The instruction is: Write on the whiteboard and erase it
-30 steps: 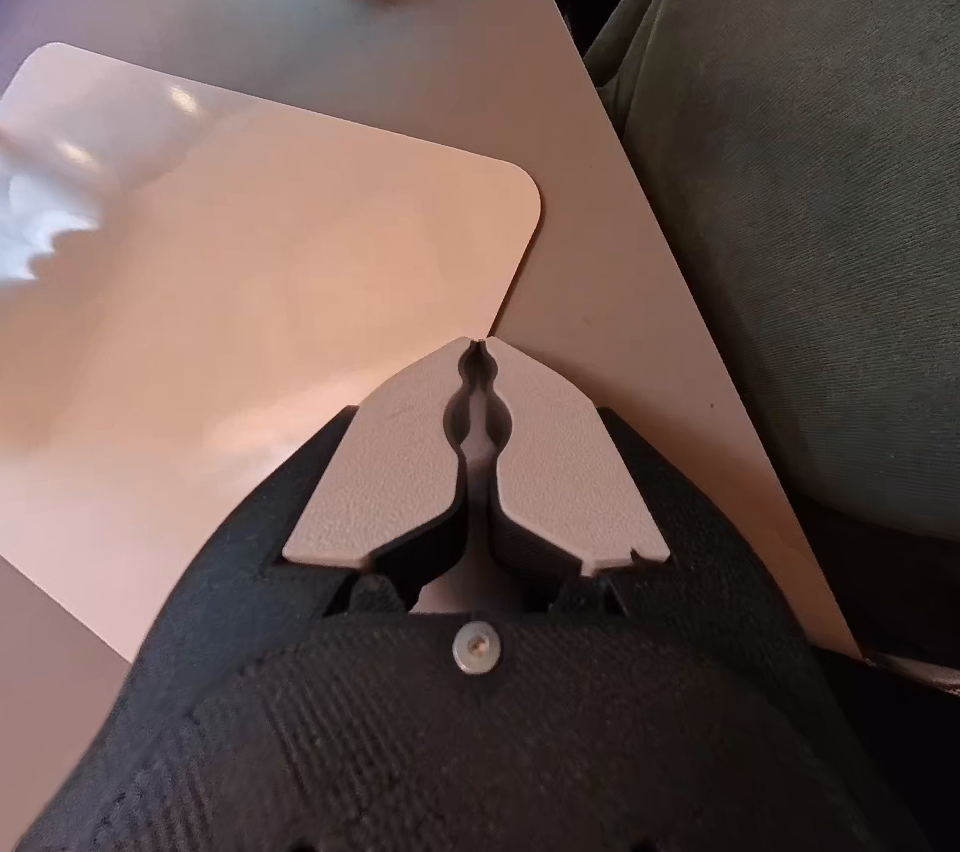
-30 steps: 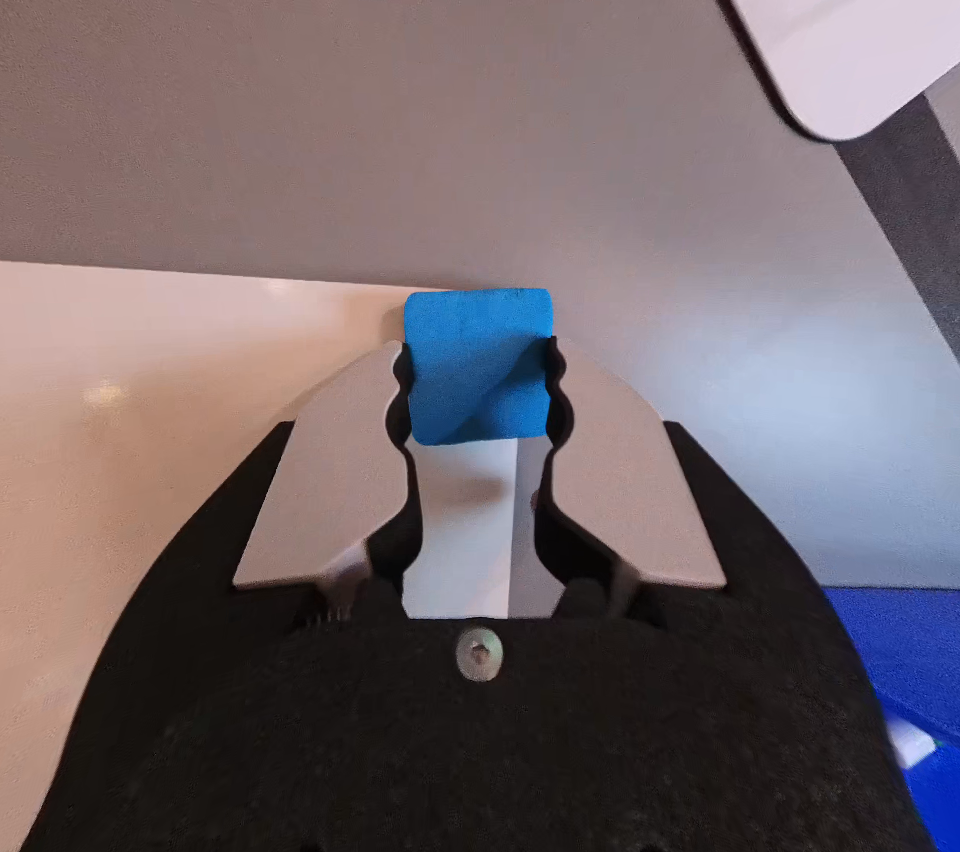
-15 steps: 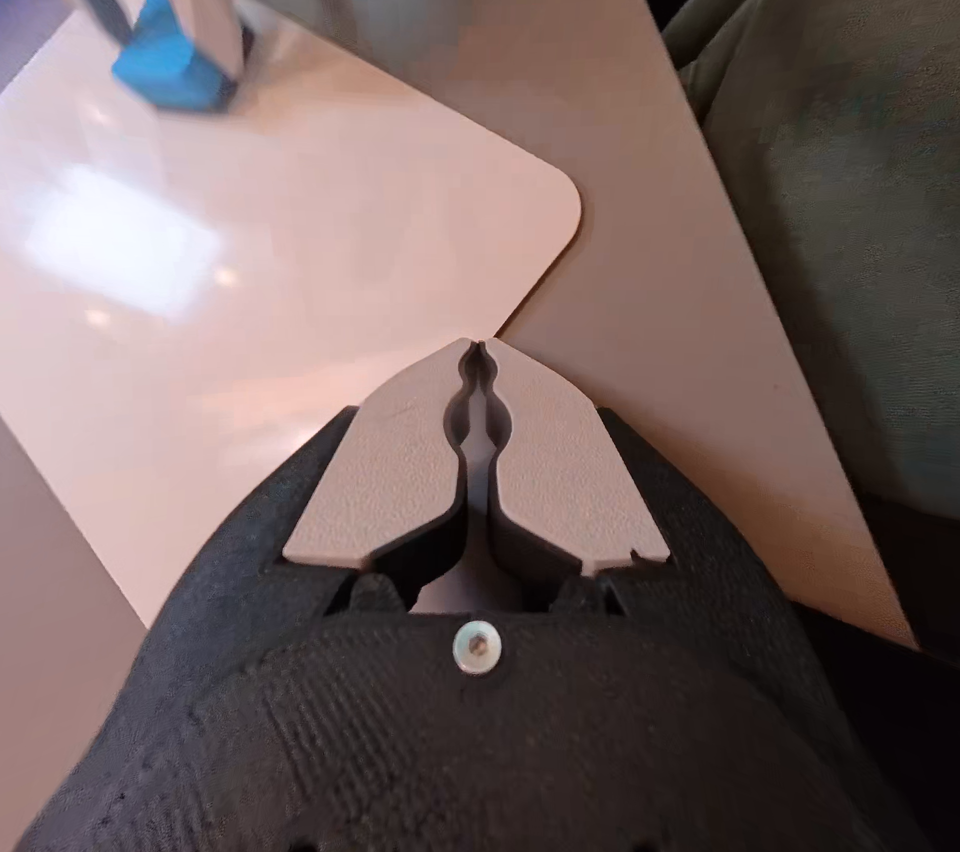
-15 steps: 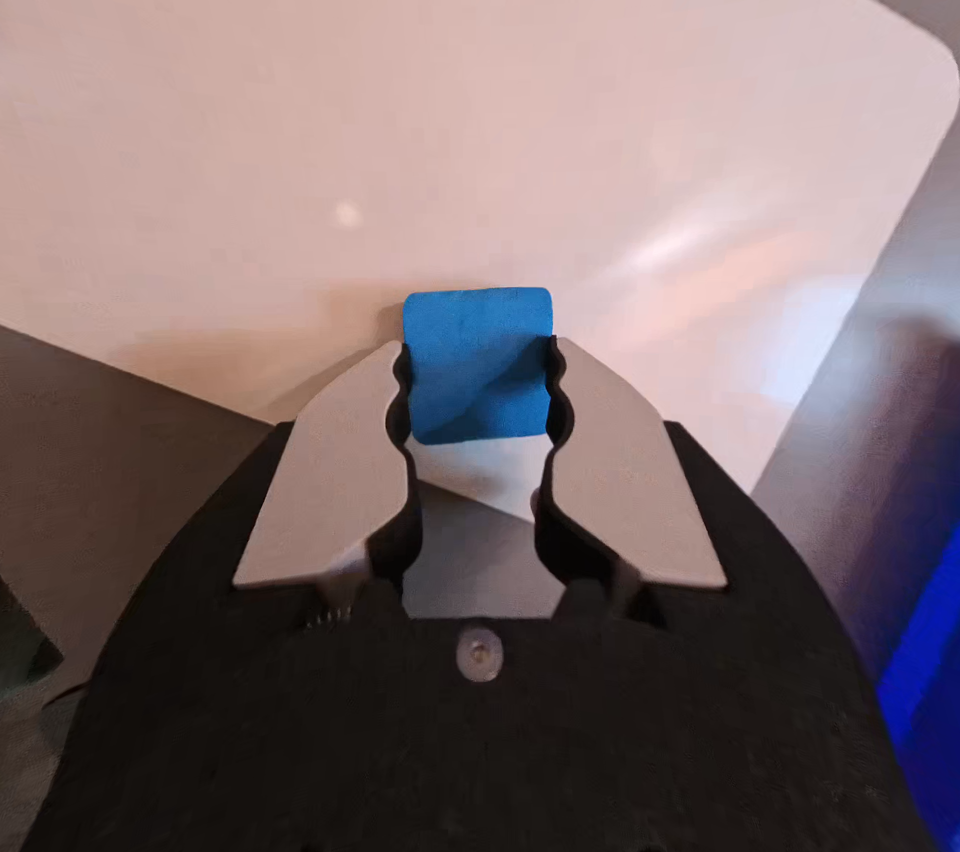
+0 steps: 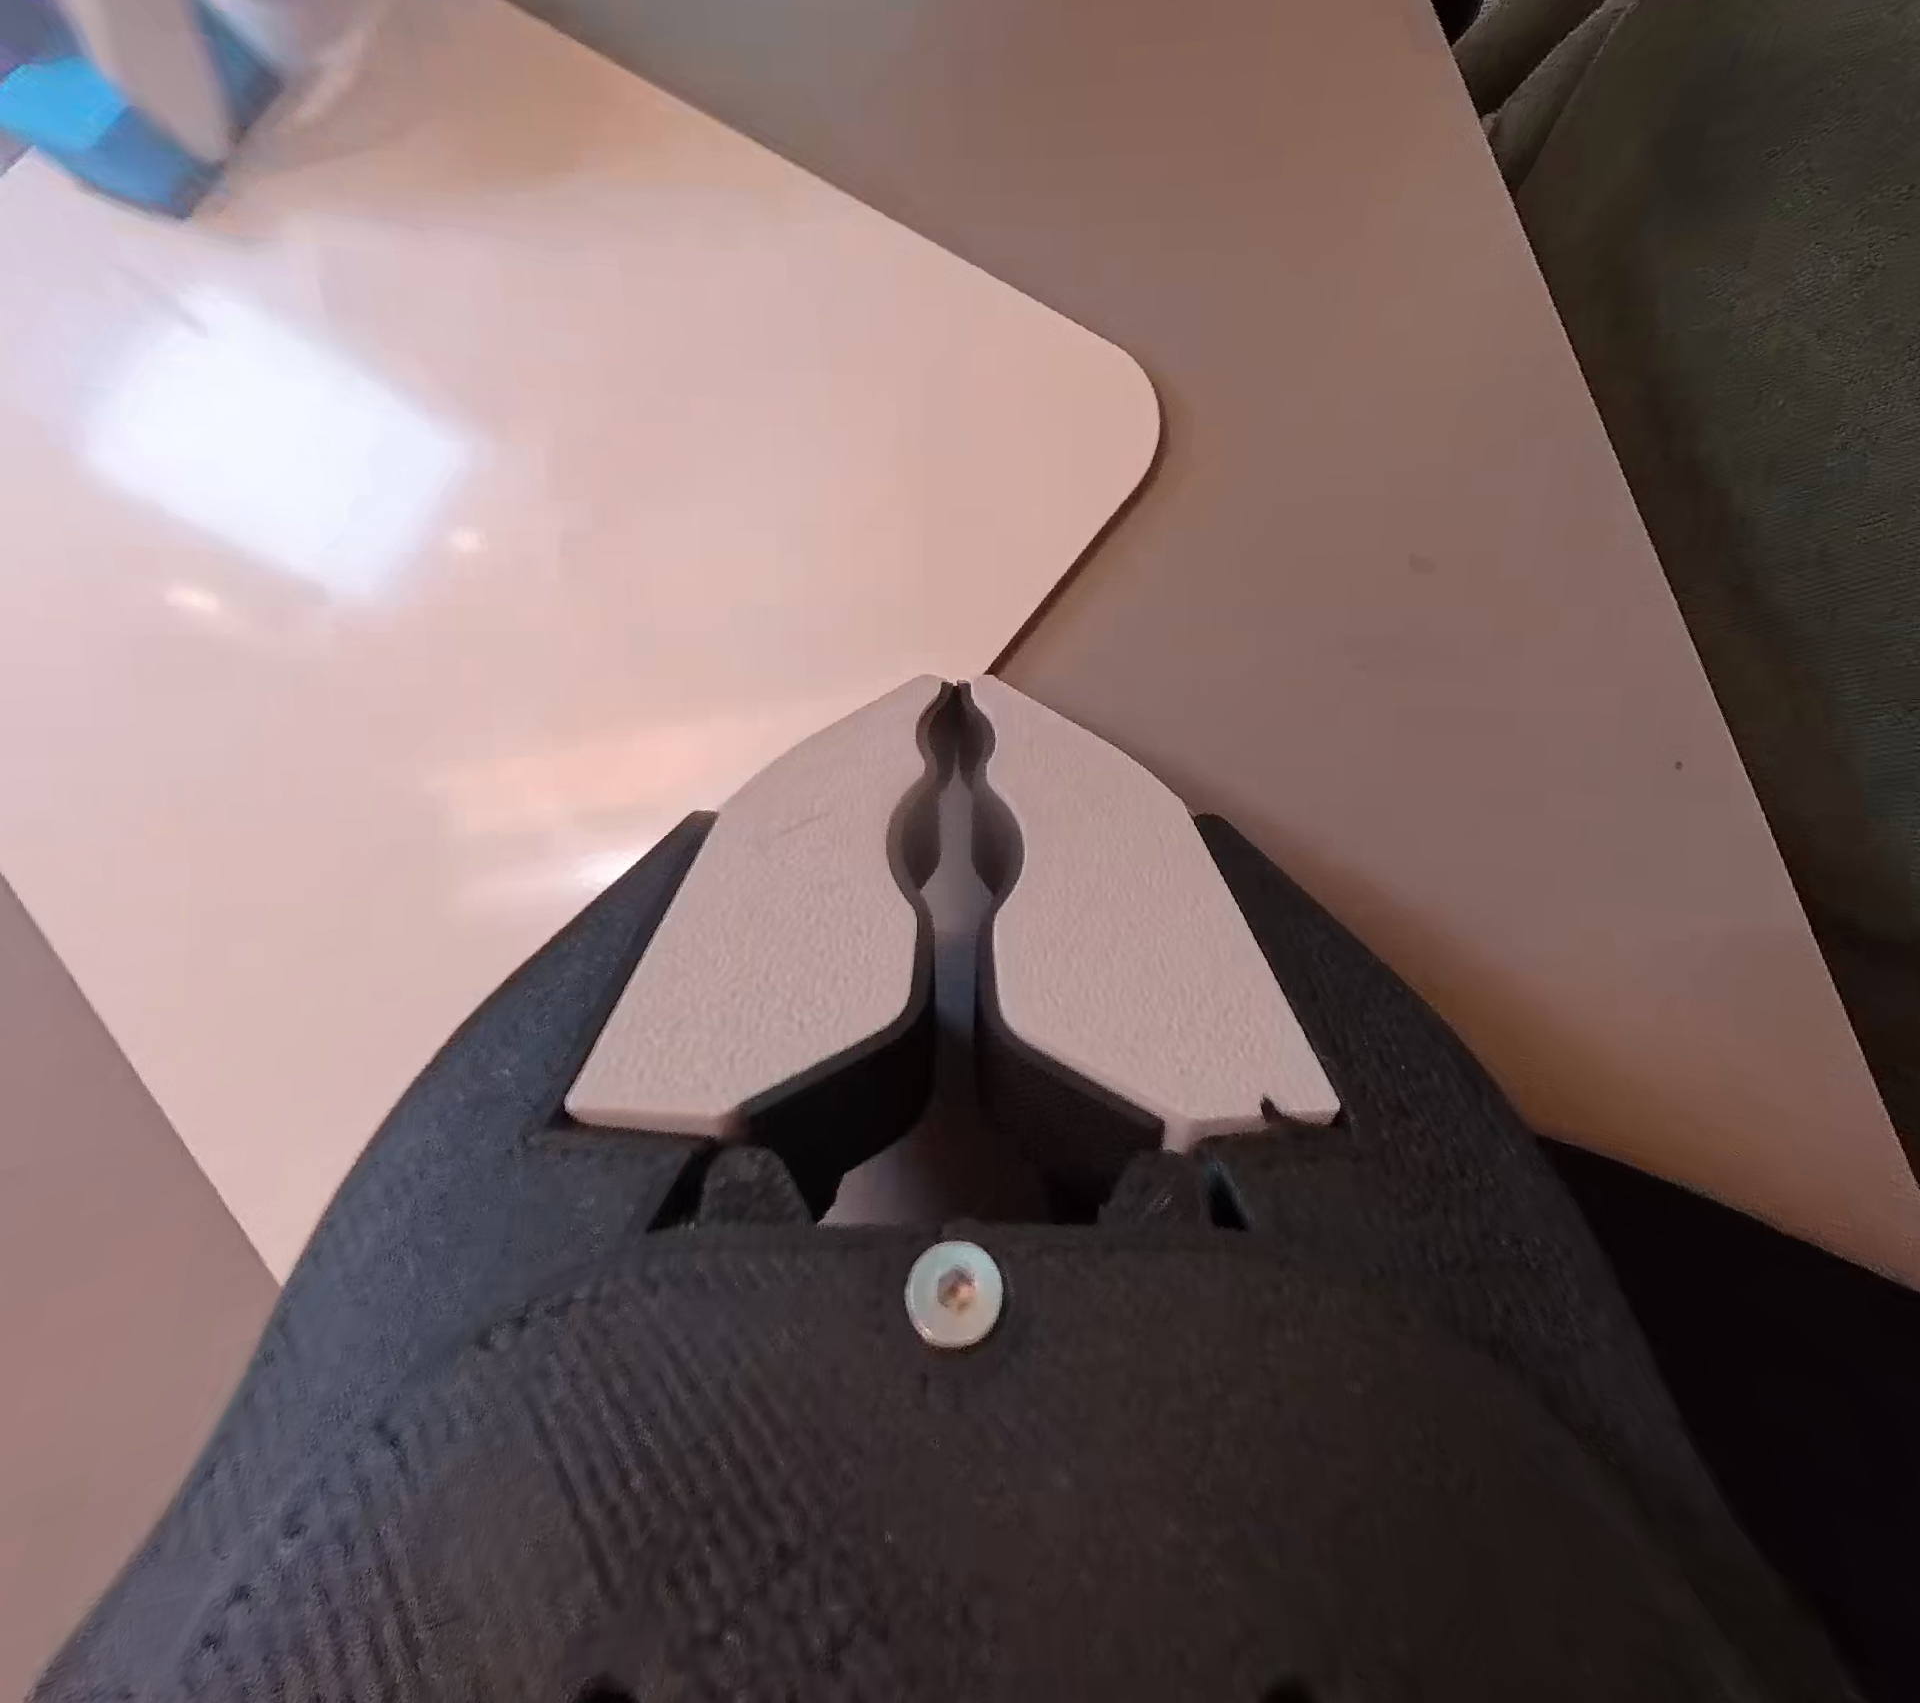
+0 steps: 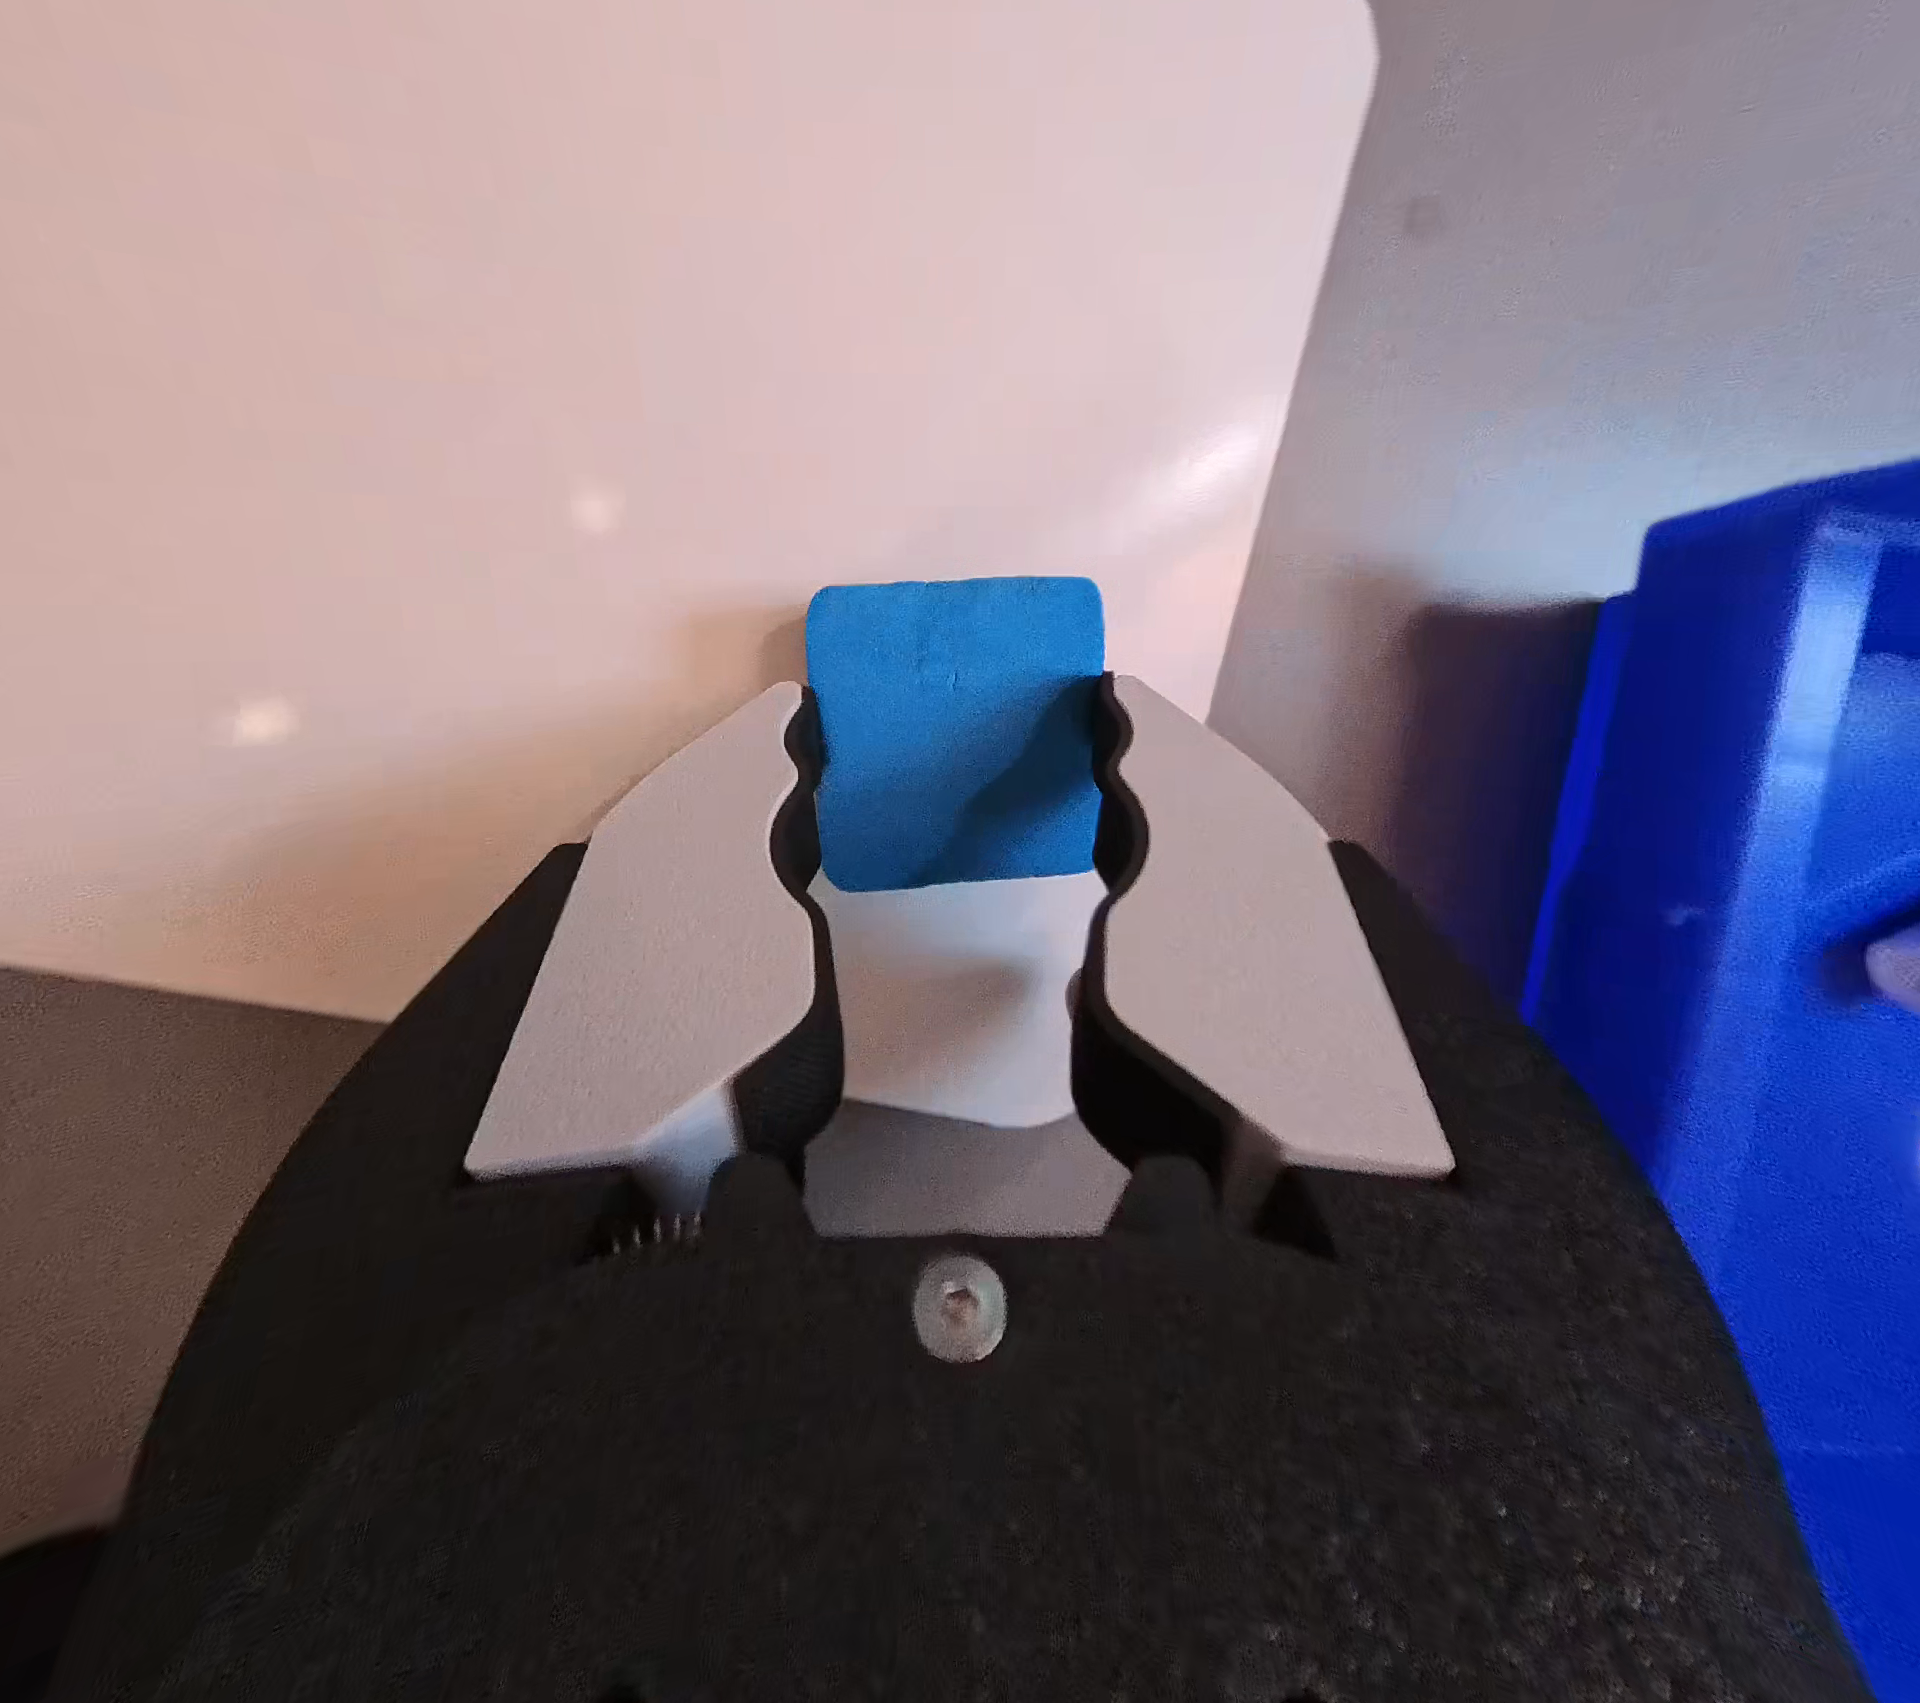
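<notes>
Right gripper holds a blue eraser on the whiteboard while the left gripper rests empty at the board's edge.

The right gripper (image 6: 954, 749) has its fingers clamped on the two sides of the blue eraser (image 6: 951, 723), which sits over the whiteboard (image 6: 623, 303) near its right edge and close to a rounded corner. A blue bin (image 6: 1756, 874) stands on the table (image 6: 1610, 199) just beside that edge. The left gripper (image 5: 958, 703) has its fingers pressed together with nothing between them, tips at the board's (image 5: 520, 562) near edge by another rounded corner. Across the board the other gripper and eraser (image 5: 135, 126) appear blurred.
</notes>
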Action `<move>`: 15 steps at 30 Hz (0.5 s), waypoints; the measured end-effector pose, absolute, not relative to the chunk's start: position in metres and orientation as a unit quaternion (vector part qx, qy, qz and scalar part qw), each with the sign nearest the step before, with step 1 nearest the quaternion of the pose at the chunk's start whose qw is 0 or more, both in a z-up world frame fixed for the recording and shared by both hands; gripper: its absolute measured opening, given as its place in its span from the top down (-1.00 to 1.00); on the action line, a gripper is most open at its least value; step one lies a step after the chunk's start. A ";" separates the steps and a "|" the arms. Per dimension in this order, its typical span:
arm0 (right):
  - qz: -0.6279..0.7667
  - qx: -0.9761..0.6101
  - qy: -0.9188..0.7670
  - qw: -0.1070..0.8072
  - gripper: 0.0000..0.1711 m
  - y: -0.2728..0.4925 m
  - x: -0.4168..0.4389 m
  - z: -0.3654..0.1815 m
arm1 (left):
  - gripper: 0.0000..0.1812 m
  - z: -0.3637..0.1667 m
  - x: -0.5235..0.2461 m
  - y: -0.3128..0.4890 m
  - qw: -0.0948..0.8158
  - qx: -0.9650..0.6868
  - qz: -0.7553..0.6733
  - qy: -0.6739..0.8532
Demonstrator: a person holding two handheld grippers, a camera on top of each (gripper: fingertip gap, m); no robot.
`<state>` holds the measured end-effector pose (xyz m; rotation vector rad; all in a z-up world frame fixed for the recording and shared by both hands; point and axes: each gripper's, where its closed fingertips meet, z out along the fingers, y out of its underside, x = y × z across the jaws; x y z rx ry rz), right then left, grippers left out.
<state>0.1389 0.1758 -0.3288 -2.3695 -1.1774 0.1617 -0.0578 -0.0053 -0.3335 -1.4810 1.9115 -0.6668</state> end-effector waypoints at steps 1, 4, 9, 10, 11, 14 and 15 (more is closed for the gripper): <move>0.067 -0.869 -0.421 0.251 0.40 0.192 0.134 -0.329 | 1.00 -0.333 -0.058 -0.005 0.312 -0.561 -0.253 0.724; 0.095 -0.878 -0.389 0.263 0.39 0.227 0.122 -0.330 | 1.00 -0.334 -0.059 -0.005 0.316 -0.558 -0.250 0.725; 0.095 -0.877 -0.380 0.279 0.38 0.230 0.122 -0.331 | 1.00 -0.334 -0.062 -0.001 0.329 -0.560 -0.240 0.721; 0.092 -0.876 -0.380 0.281 0.38 0.225 0.124 -0.331 | 1.00 -0.333 -0.063 -0.001 0.329 -0.559 -0.241 0.722; 0.087 -0.875 -0.383 0.283 0.38 0.218 0.126 -0.330 | 1.00 -0.333 -0.063 -0.001 0.328 -0.559 -0.242 0.722; 0.058 -0.866 -0.400 0.294 0.38 0.197 0.132 -0.329 | 1.00 -0.333 -0.063 -0.001 0.329 -0.560 -0.244 0.720; 0.052 -0.864 -0.403 0.296 0.38 0.189 0.133 -0.329 | 1.00 -0.333 -0.063 -0.001 0.331 -0.560 -0.241 0.721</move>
